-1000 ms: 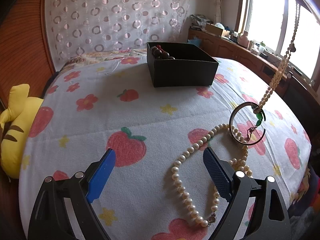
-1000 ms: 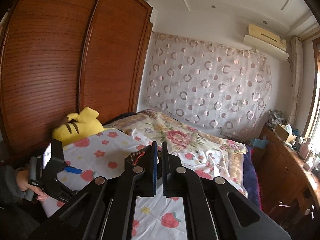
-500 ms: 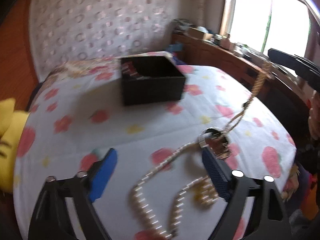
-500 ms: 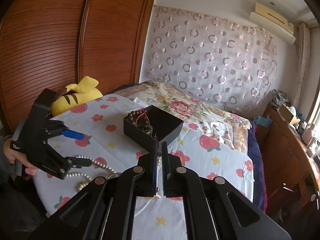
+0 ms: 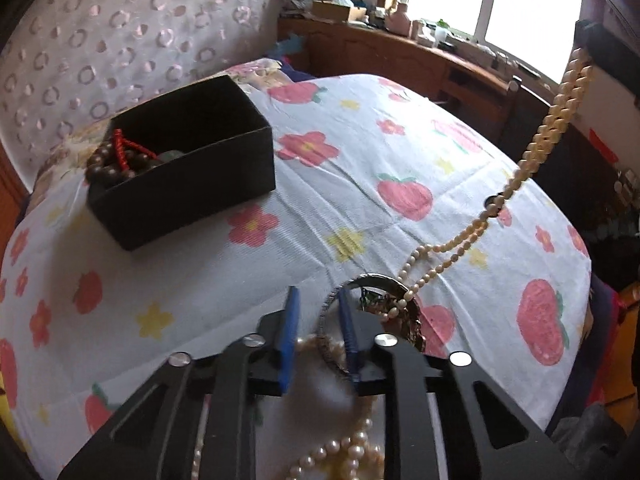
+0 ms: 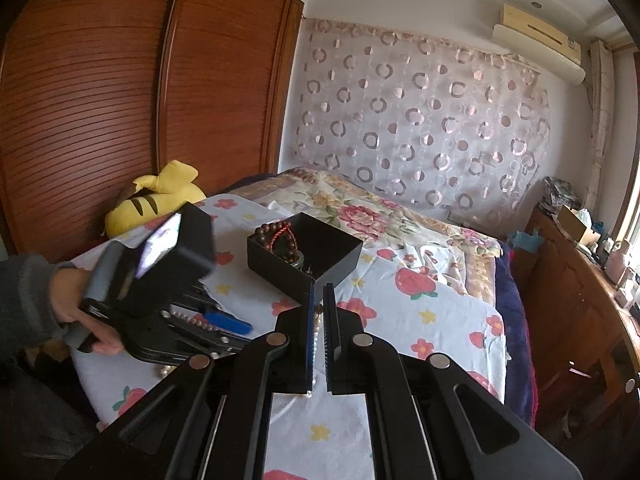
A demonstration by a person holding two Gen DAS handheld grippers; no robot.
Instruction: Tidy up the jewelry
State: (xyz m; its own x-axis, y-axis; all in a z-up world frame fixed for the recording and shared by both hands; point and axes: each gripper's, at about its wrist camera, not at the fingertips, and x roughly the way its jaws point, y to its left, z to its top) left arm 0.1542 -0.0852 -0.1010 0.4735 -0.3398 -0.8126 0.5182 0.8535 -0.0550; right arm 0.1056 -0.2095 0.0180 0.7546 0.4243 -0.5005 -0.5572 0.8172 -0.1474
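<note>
**Left wrist view.** My left gripper (image 5: 318,295) points steeply down at the bed (image 5: 360,216), near the edge closest to me. Its jaws have just been closing and now stand narrow, with the rim of a silver bangle (image 5: 376,278) between them. The rim lies close against the right-hand blue pad. A sliver of gap shows at the other pad, so I read the jaws as not yet clamped, though blur makes this uncertain. A white pearl necklace (image 5: 352,444) lies heaped on the sheet under the gripper body, partly hidden by it.

A cream bead necklace (image 5: 536,148) rises as a doubled strand from inside the bangle to the upper right, where my right gripper holds it off the bed. A small dark ring (image 5: 494,202) sits partway along the strand.

**Right wrist view.** My right gripper (image 6: 319,289) has its jaws pressed together on that strand, and pale beads show in the slit between the pads. A hand (image 6: 76,300) in a grey sleeve (image 6: 24,292) carries the left gripper at the bed's left edge.

**Both views.** An open black box (image 5: 224,172) stands well apart from the bangle, toward the far end of the bed. It holds a brown bead bracelet (image 5: 108,164) with a red cord (image 5: 120,148), bunched at one end. A yellow plush toy (image 6: 156,196) lies against the wardrobe (image 6: 100,100) beside the bed.
</note>
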